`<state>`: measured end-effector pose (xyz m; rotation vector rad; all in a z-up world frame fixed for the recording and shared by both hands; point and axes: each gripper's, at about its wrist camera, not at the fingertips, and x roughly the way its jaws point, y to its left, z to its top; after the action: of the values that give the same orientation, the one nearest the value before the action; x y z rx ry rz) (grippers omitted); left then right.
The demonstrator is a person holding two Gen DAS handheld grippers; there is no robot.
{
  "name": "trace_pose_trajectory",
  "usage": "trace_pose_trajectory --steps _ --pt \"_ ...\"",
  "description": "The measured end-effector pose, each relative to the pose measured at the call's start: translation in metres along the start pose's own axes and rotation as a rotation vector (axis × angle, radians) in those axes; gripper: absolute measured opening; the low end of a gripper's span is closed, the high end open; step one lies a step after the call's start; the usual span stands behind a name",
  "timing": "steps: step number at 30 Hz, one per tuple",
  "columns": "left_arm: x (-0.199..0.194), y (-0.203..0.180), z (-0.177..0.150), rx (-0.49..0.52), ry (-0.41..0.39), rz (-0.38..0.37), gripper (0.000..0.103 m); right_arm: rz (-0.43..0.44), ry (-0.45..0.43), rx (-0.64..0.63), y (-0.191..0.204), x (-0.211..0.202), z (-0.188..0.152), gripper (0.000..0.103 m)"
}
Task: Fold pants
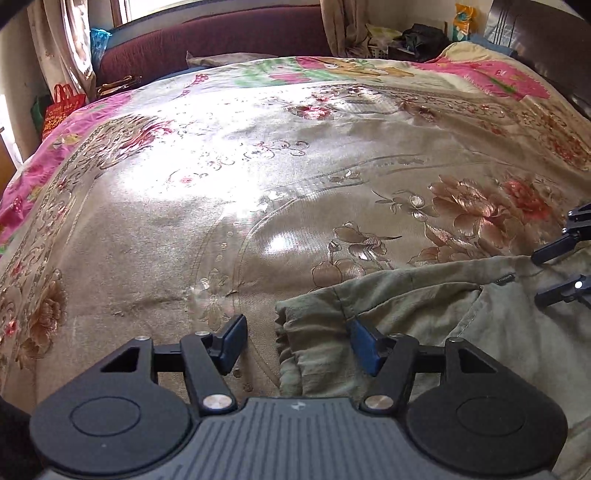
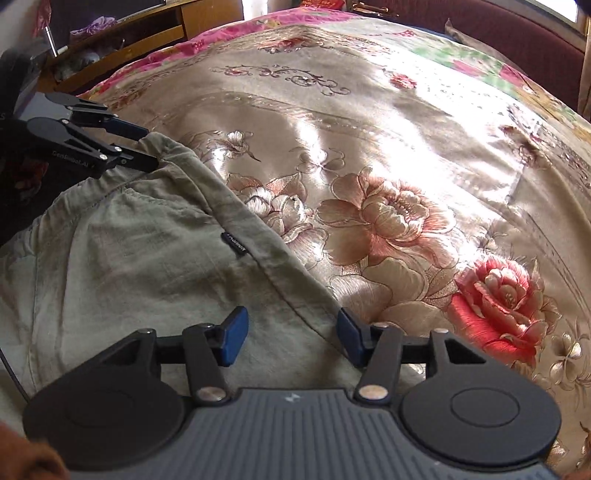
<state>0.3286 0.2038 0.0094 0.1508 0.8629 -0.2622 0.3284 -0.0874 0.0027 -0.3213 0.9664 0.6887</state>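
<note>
Olive-green pants (image 1: pixel 424 321) lie on a floral bedspread (image 1: pixel 258 184). In the left wrist view my left gripper (image 1: pixel 295 341) is open, its jaws straddling the gathered elastic waistband corner (image 1: pixel 291 332). In the right wrist view the pants (image 2: pixel 129 251) fill the lower left, with a small dark label (image 2: pixel 236 243) on their edge. My right gripper (image 2: pixel 291 332) is open over the pants' edge. The left gripper shows at that view's upper left (image 2: pixel 151 147), open at the waistband corner. The right gripper also shows at the left wrist view's right edge (image 1: pixel 543 275), open.
The bedspread (image 2: pixel 406 166) spreads wide beyond the pants, with a pink sheet (image 1: pixel 29 184) at its left edge. A maroon sofa (image 1: pixel 221 40) stands behind the bed. A wooden shelf (image 2: pixel 147 33) stands at the right wrist view's upper left. Bags (image 1: pixel 61 110) sit by the window.
</note>
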Motion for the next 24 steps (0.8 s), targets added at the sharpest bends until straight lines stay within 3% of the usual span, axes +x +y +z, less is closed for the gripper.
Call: trace_pose_trajectory --steps 3,7,8,9,10,11,12,15,19,24 --pt "-0.001 -0.003 0.0 0.025 0.005 -0.043 0.076 0.016 0.007 -0.009 -0.006 -0.001 -0.002 0.055" --pt "0.014 -0.006 0.004 0.007 0.021 -0.018 0.083 0.024 -0.007 0.06 -0.011 0.008 -0.001 0.054" --pt "0.015 -0.006 0.006 0.001 0.023 -0.013 0.082 0.019 -0.005 0.05 -0.008 0.008 0.0 0.047" --pt "0.014 -0.007 0.006 0.004 0.024 -0.006 0.077 0.02 0.004 0.032 -0.004 0.008 0.002 0.03" --pt "0.012 -0.009 0.007 0.018 0.025 -0.005 0.07 0.022 0.016 0.031 -0.001 0.007 0.004 0.019" --pt "0.011 -0.011 0.007 0.031 0.028 -0.012 0.056 0.01 0.029 0.036 0.001 0.007 0.007 0.002" --pt "0.008 -0.014 0.008 0.041 0.03 -0.008 0.046 0.002 0.031 0.035 0.004 0.005 0.009 0.002" --pt "0.001 -0.022 0.01 0.087 0.024 0.025 0.038 -0.003 0.002 0.014 0.014 -0.011 0.012 0.002" --pt "-0.034 -0.027 0.006 0.114 -0.038 0.042 0.036 0.005 -0.086 -0.019 0.036 -0.057 0.011 0.002" --pt "-0.122 -0.024 -0.029 0.073 -0.162 0.034 0.036 0.046 -0.185 -0.055 0.087 -0.14 -0.021 0.002"
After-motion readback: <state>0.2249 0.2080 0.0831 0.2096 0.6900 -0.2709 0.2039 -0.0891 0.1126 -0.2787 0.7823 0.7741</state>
